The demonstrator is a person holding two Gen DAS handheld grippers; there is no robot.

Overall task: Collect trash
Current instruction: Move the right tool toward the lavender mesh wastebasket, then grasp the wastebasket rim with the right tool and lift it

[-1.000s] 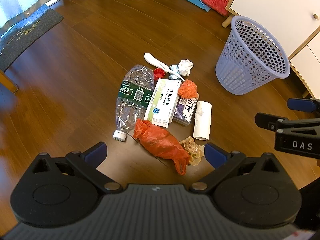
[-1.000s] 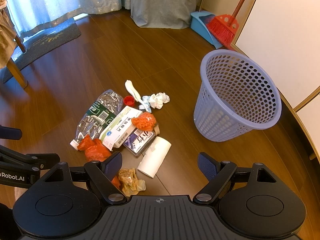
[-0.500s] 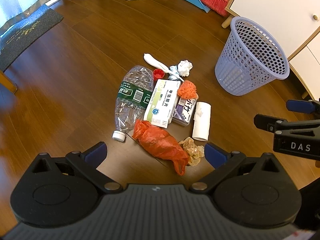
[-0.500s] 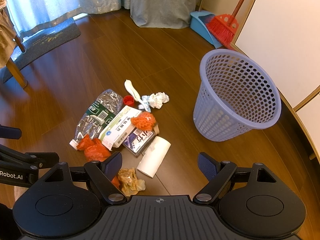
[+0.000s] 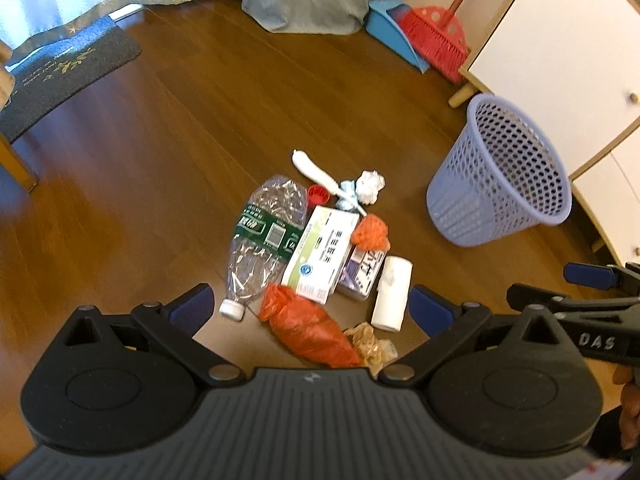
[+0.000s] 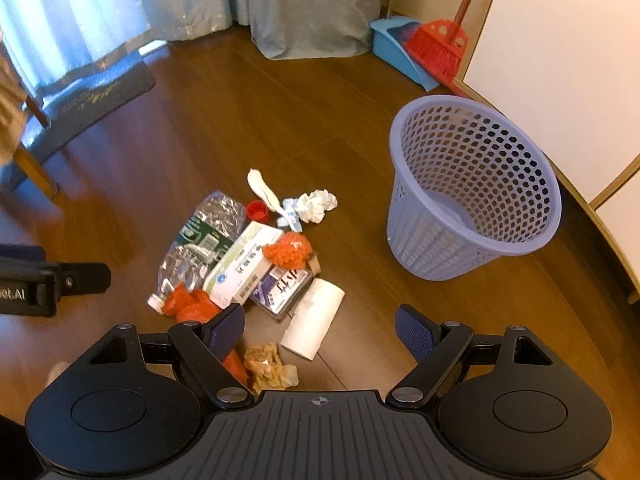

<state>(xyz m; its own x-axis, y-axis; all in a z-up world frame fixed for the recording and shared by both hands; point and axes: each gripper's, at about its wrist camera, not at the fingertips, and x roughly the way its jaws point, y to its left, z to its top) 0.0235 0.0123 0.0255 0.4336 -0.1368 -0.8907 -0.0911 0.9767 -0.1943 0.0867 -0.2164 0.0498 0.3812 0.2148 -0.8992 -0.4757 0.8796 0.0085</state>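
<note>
A heap of trash lies on the wooden floor: a crushed clear bottle (image 5: 264,236) (image 6: 200,244), a white medicine box (image 5: 322,254) (image 6: 242,268), a red plastic bag (image 5: 308,330) (image 6: 188,304), a white paper roll (image 5: 392,298) (image 6: 314,320), a brown crumpled wrapper (image 5: 370,342) (image 6: 268,366), an orange net ball (image 5: 370,232) (image 6: 290,248) and a white paper wad (image 5: 370,186) (image 6: 320,210). The lilac mesh basket (image 5: 504,176) (image 6: 472,184) stands empty to the right. My left gripper (image 5: 310,308) is open above the red bag. My right gripper (image 6: 320,328) is open above the paper roll.
A red broom (image 5: 436,40) (image 6: 440,46) and blue dustpan (image 5: 390,24) lean by the white cabinet (image 5: 560,40) at the back right. A dark doormat (image 5: 60,76) and a chair leg (image 6: 36,168) lie to the left. Curtains hang at the back.
Both grippers have tilted up and drawn back a little, so more of the room's far side shows. The trash has not moved and both stay open.
</note>
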